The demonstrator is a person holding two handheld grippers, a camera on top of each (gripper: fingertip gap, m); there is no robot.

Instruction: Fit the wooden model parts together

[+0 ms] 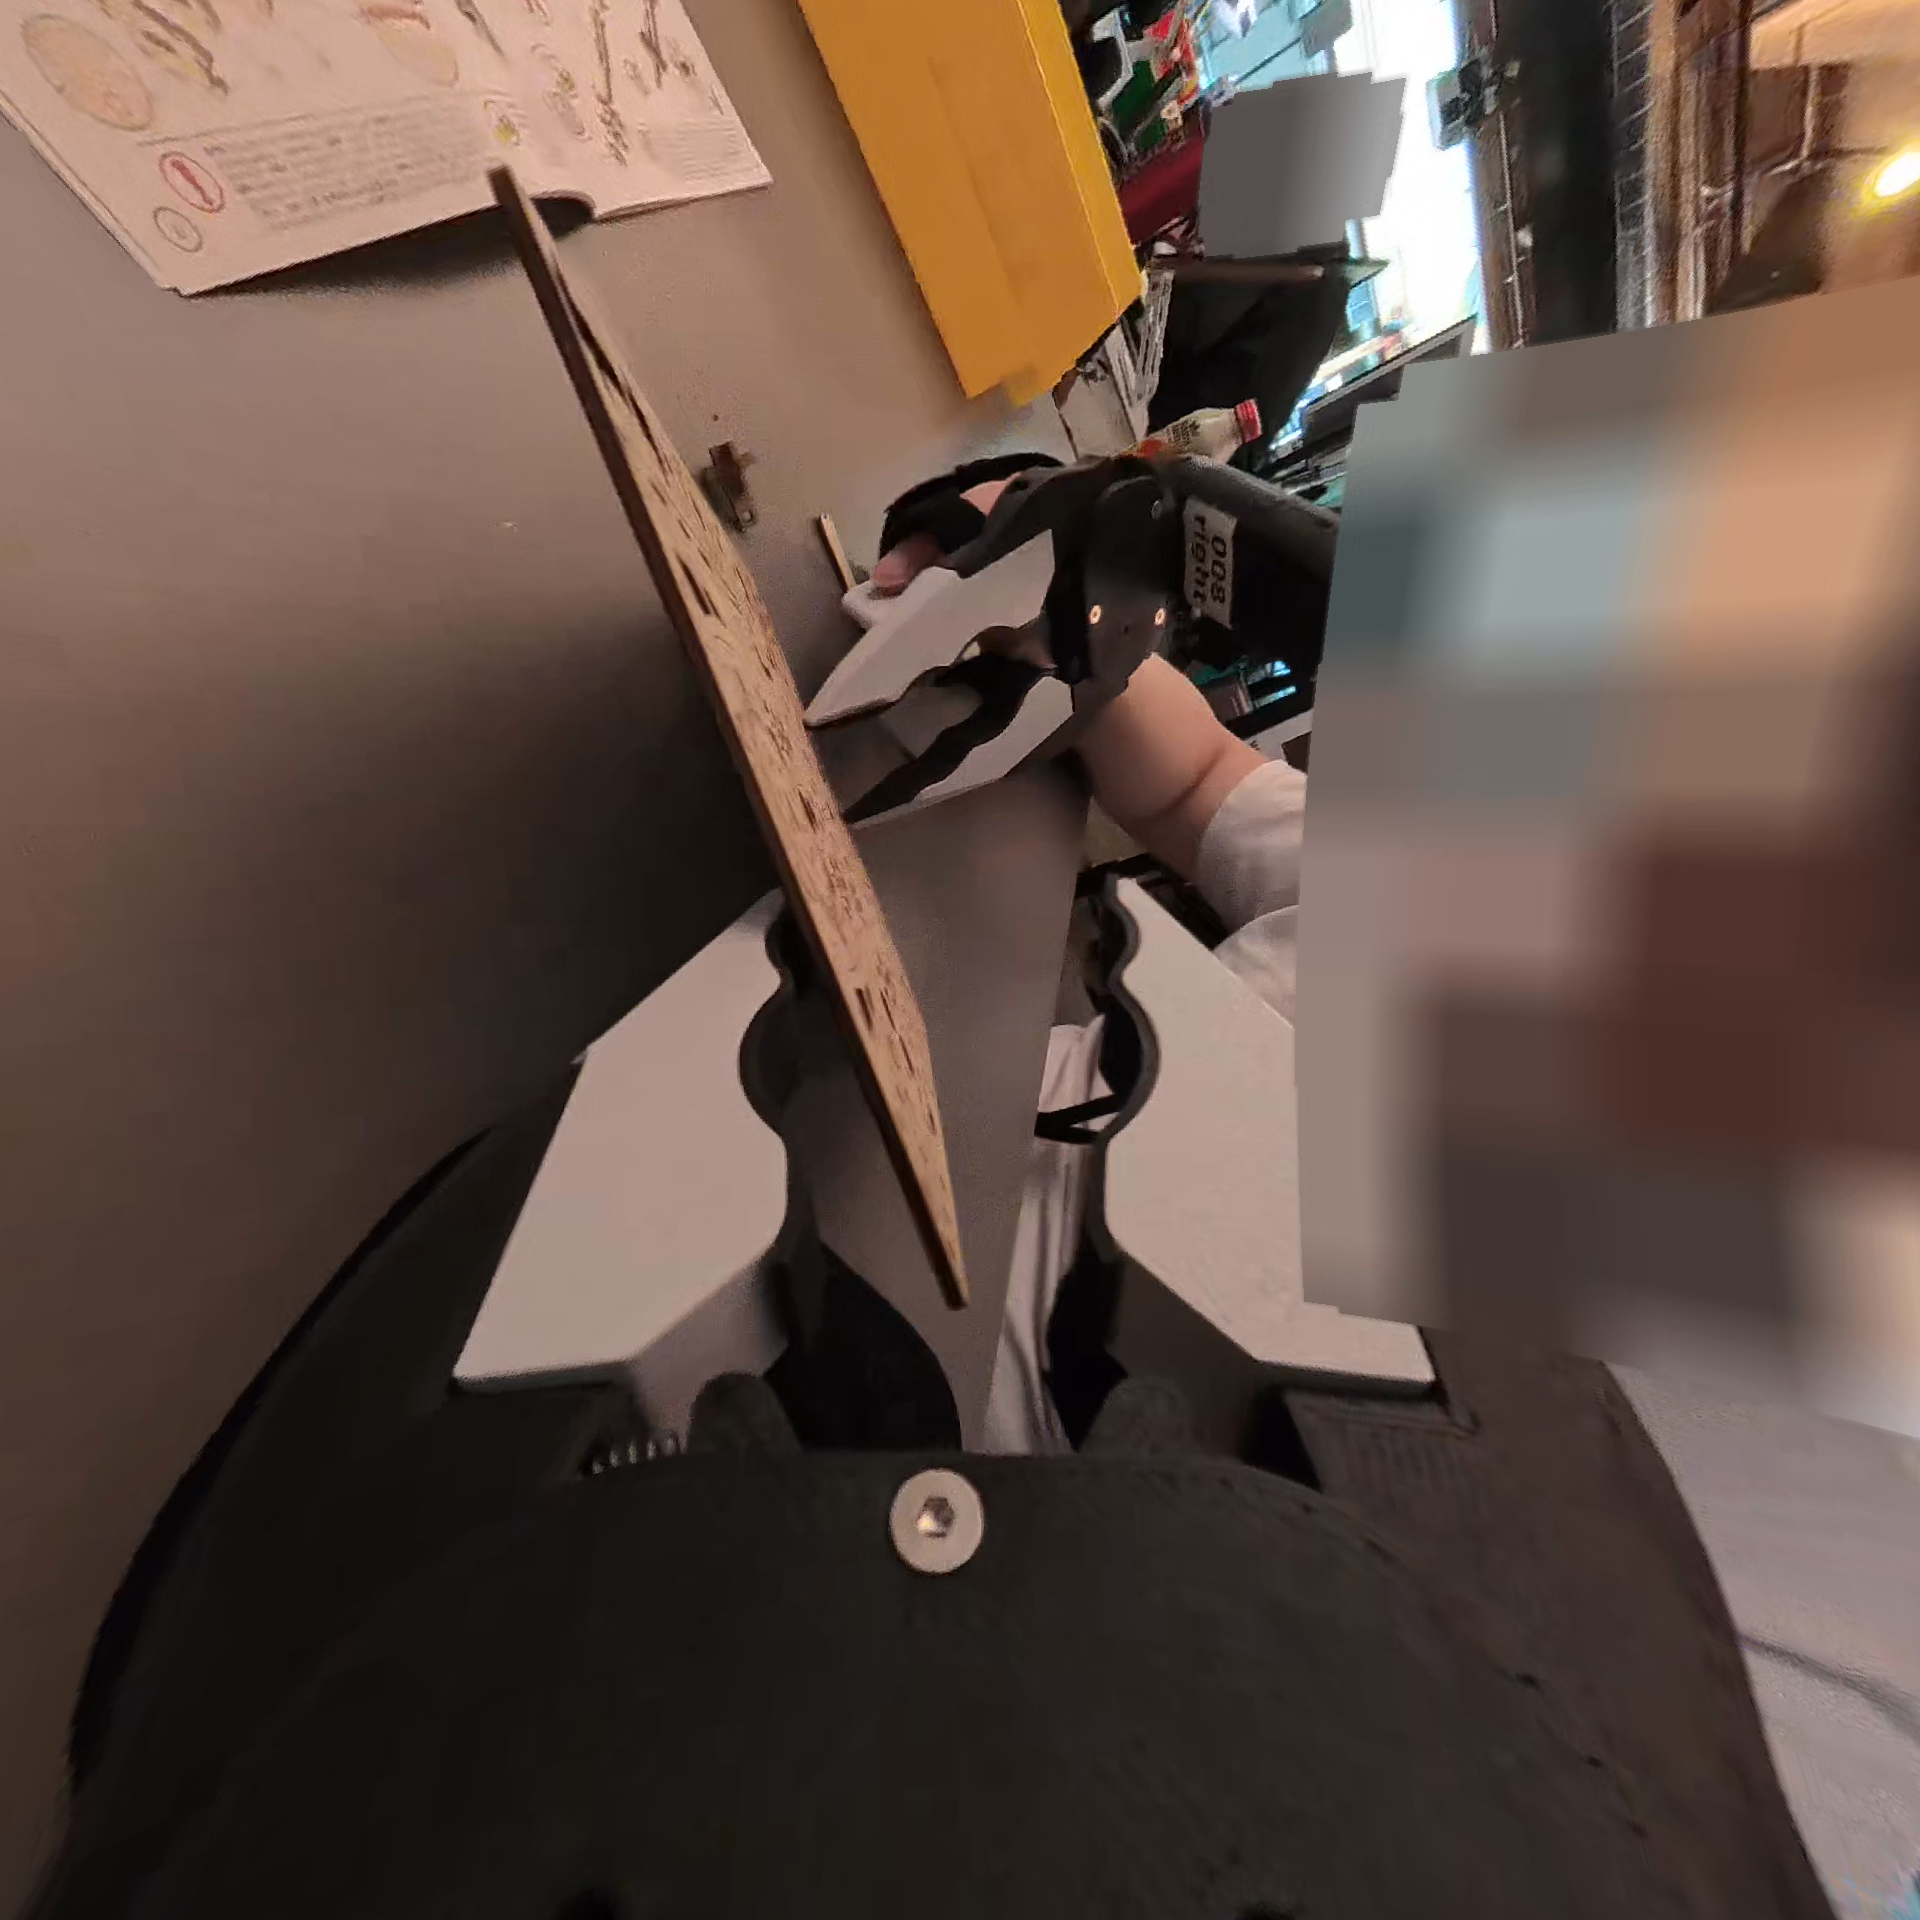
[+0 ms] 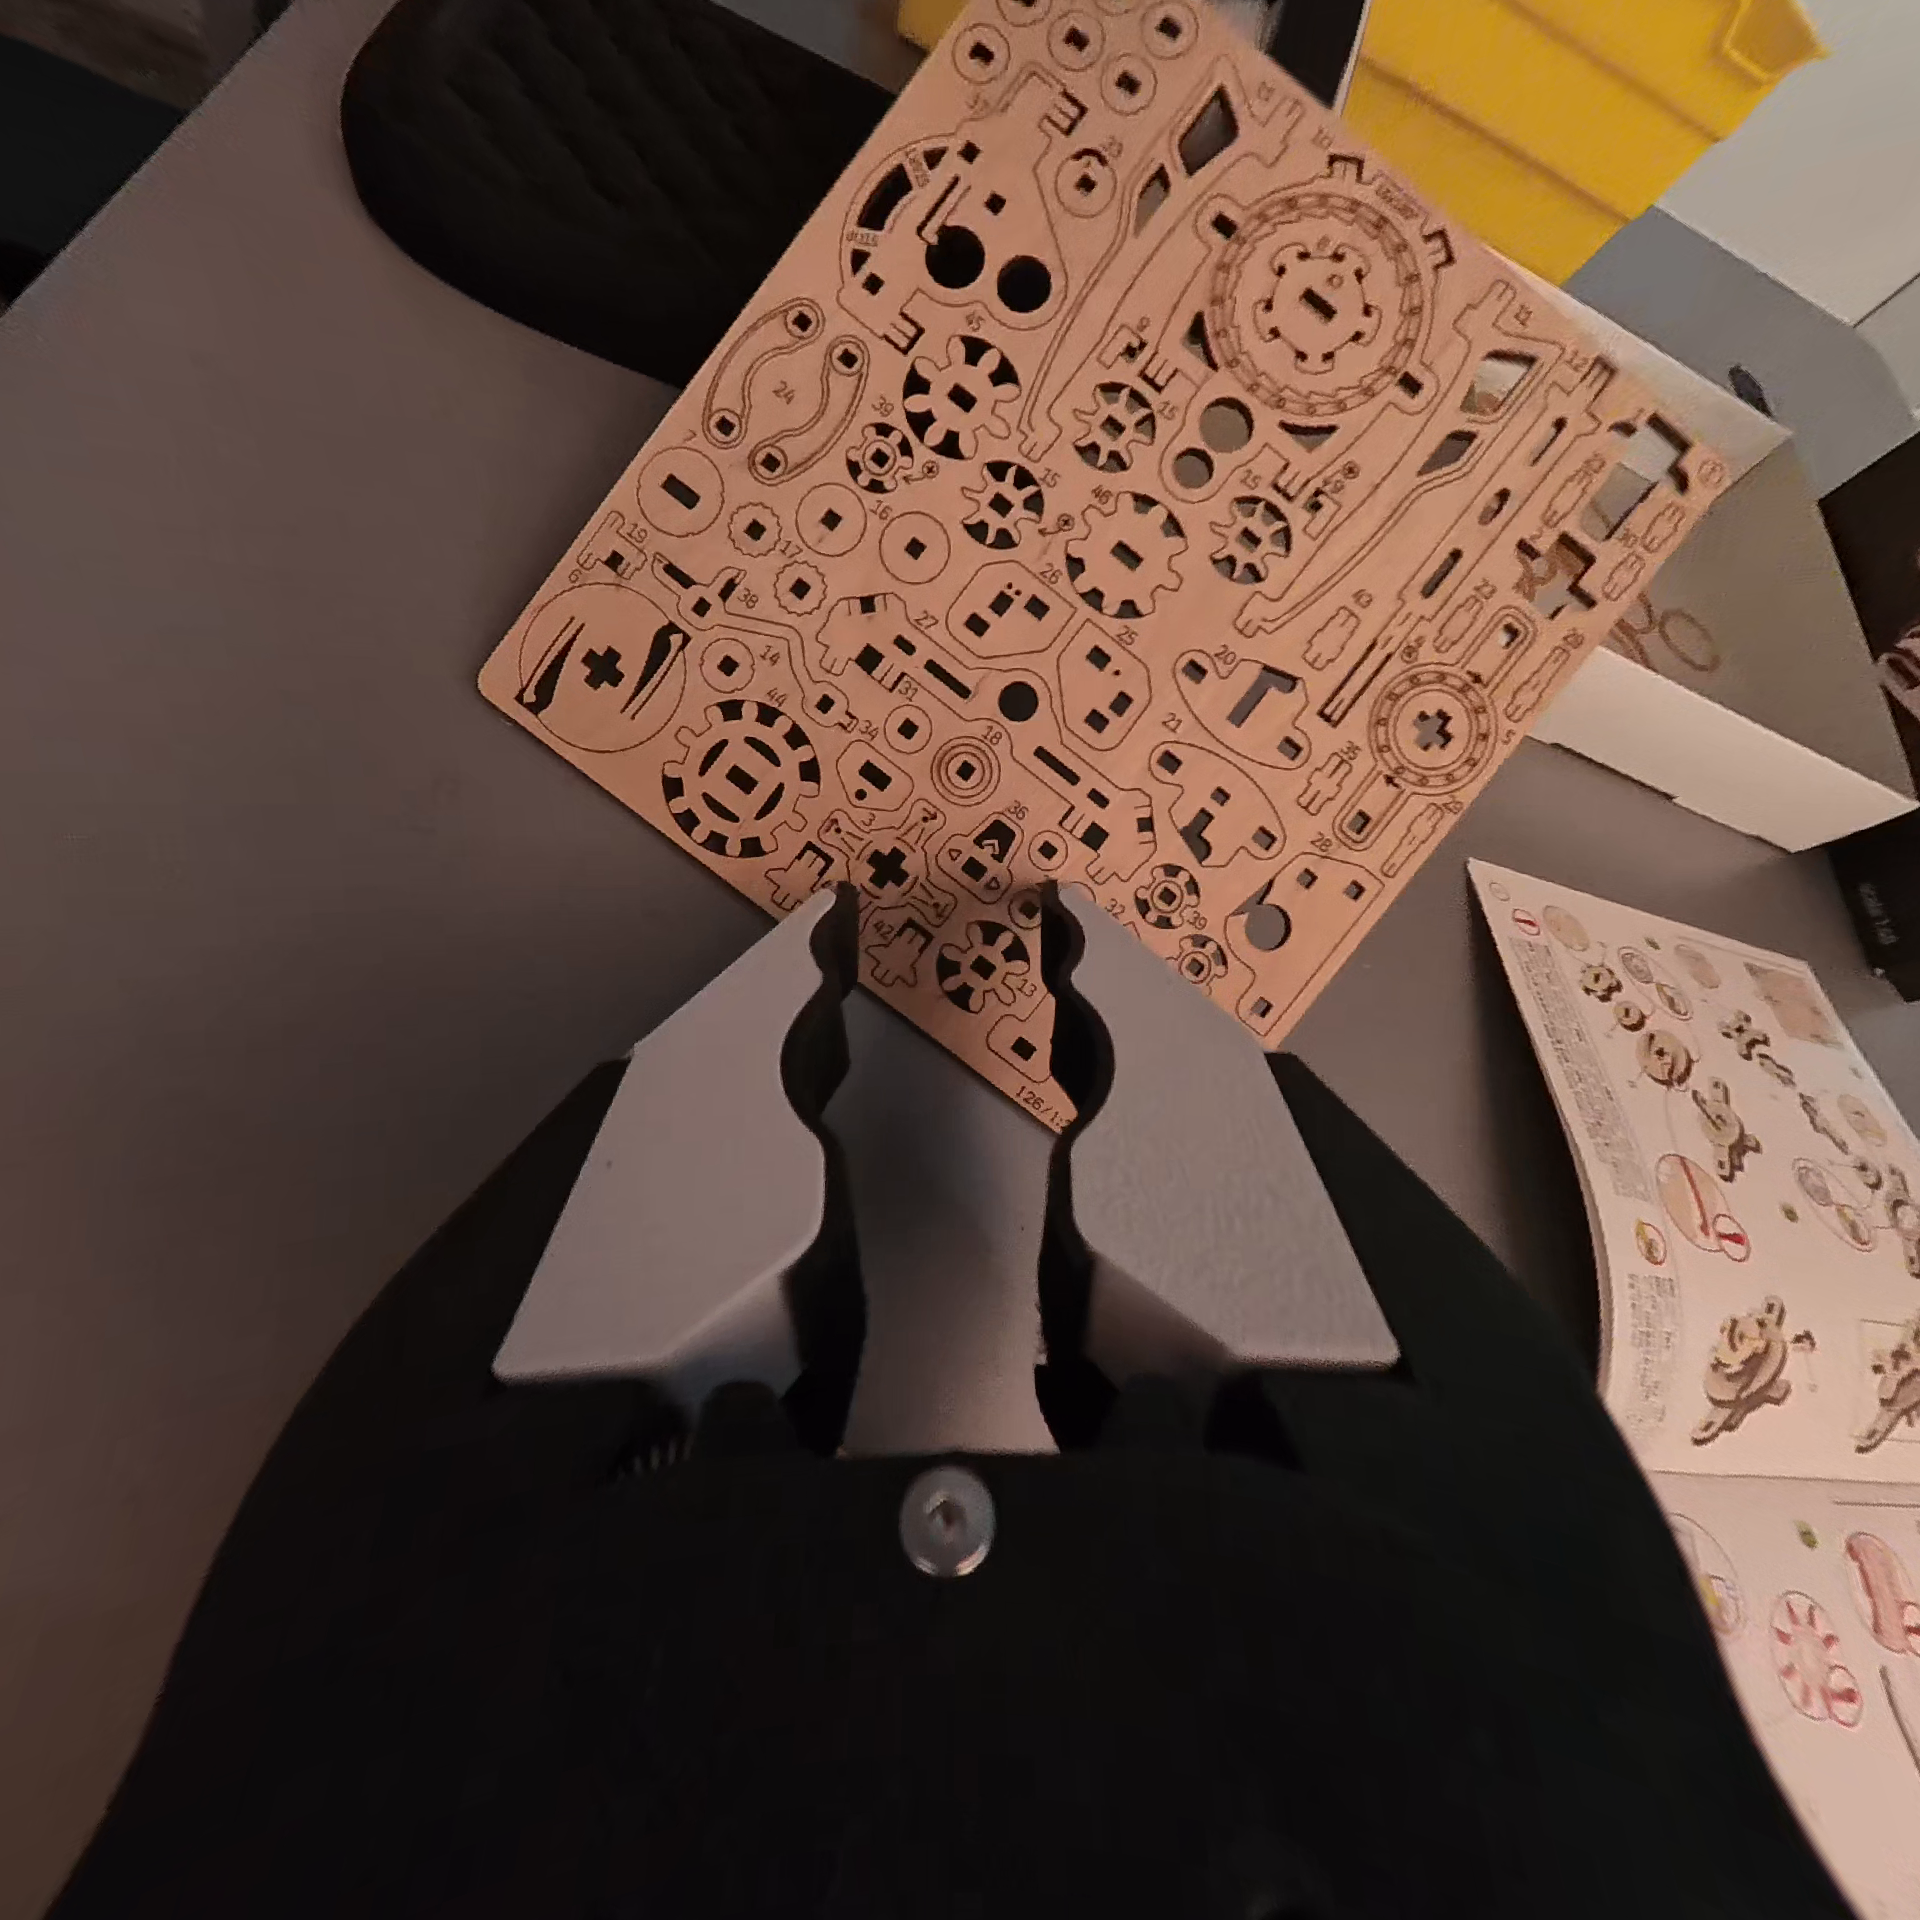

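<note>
A thin laser-cut wooden sheet [image 2: 1039, 520] of model parts, several punched out, is tipped up off the grey table [image 2: 260, 623]. In the left wrist view it shows edge-on [image 1: 727, 644], passing between the fingers of my left gripper [image 1: 945, 904]. The left jaws stand wide apart, and the sheet leans against the left finger's pad [image 1: 769, 1039]. My right gripper [image 2: 940, 899] is open, with its fingertips at the sheet's near edge. In the left wrist view the right gripper [image 1: 847, 764] has its tips against the sheet's face.
An open instruction booklet [image 2: 1766, 1247] lies on the table, also seen in the left wrist view [image 1: 364, 114]. A yellow bin [image 2: 1538, 114] and a white box [image 2: 1714, 727] stand behind the sheet. A small loose wooden piece [image 1: 730, 483] lies on the table. A black padded object [image 2: 540, 177] sits at the far left.
</note>
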